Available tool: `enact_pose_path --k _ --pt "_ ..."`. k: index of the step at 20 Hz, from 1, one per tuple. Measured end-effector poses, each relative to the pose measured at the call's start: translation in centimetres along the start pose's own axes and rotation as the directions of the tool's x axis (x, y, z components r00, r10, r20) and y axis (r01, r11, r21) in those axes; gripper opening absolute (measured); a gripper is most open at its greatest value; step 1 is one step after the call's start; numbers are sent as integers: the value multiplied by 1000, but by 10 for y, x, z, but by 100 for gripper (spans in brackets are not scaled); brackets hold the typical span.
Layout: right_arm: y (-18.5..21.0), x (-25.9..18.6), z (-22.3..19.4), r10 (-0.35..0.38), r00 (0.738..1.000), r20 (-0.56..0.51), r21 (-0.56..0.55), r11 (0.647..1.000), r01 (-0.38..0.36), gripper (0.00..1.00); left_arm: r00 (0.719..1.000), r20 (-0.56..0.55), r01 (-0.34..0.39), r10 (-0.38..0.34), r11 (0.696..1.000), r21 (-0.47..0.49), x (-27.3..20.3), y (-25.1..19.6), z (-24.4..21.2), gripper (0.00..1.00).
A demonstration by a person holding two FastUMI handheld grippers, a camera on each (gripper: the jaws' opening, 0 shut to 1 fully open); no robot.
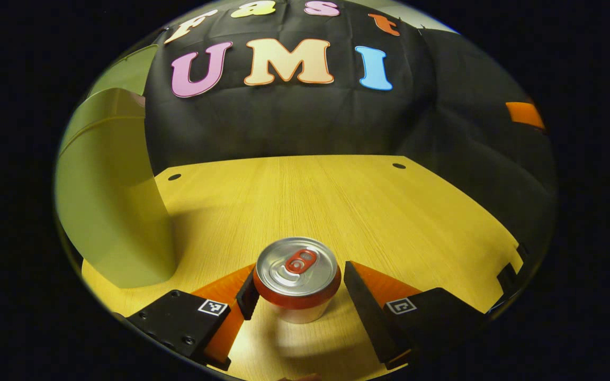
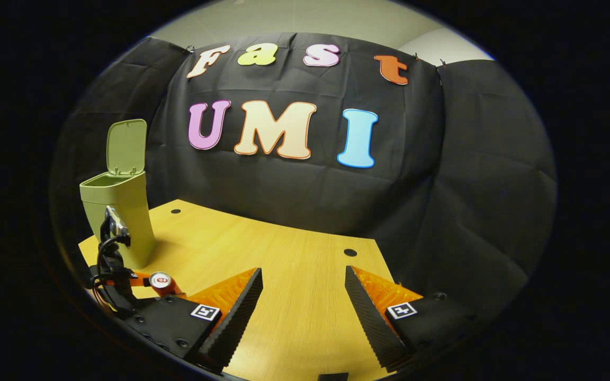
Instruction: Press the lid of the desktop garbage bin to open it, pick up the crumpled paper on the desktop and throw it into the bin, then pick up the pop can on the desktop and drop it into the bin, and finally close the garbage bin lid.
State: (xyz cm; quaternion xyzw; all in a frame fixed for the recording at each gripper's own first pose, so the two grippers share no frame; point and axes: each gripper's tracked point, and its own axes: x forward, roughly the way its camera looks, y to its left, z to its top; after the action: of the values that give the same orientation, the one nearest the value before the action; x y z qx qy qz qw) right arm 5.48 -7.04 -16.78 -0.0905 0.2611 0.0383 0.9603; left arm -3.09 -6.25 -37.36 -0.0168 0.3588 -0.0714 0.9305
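Observation:
The pop can (image 1: 297,278), silver-topped with a red tab and red rim, stands upright on the wooden table (image 1: 337,201) between the fingers of my left gripper (image 1: 299,283). The left finger sits against its side, and a thin gap shows at the right finger, so the jaws read as open. The green bin (image 1: 114,211) rises close on the left. In the right gripper view, the bin (image 2: 125,222) stands at the far left with its lid (image 2: 126,147) upright and open. The can (image 2: 160,281) and the left gripper (image 2: 117,275) are just in front of it. My right gripper (image 2: 303,280) is open over bare table.
The table (image 2: 284,254) has two small dark holes (image 2: 350,252) near its far edge, where the black cloth wall hangs. Its right edge (image 1: 501,248) drops off close to the cloth. Cables trail from the left gripper beside the bin.

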Motion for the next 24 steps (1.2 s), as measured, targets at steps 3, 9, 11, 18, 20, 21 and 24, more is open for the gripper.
enact_pose_path --k 3,9,11,18,20,21,24 --pt "1 -4 -4 -1 1000 -4 -4 1000 1 98 1000 -23 13 -13 1000 -19 -1 -1 -6 87" --pt "14 -4 -5 25 1000 12 10 1000 -26 100 998 53 16 -15 1000 -7 -12 11 49 78" --pt "21 -3 -6 37 999 15 25 999 -37 100 994 108 5 -7 1000 15 -19 17 82 78" --pt "36 -6 -14 56 998 23 85 995 -58 98 958 284 -63 46 997 49 -46 50 187 78" --pt "36 -9 -18 56 998 20 95 994 -57 98 938 338 -93 70 994 52 -59 61 214 77" --pt "37 -10 -21 56 998 18 103 993 -57 98 926 369 -100 75 994 48 -66 65 229 77" --pt "40 -12 -23 60 998 14 127 990 -61 98 902 413 -148 129 989 13 -85 89 257 77"
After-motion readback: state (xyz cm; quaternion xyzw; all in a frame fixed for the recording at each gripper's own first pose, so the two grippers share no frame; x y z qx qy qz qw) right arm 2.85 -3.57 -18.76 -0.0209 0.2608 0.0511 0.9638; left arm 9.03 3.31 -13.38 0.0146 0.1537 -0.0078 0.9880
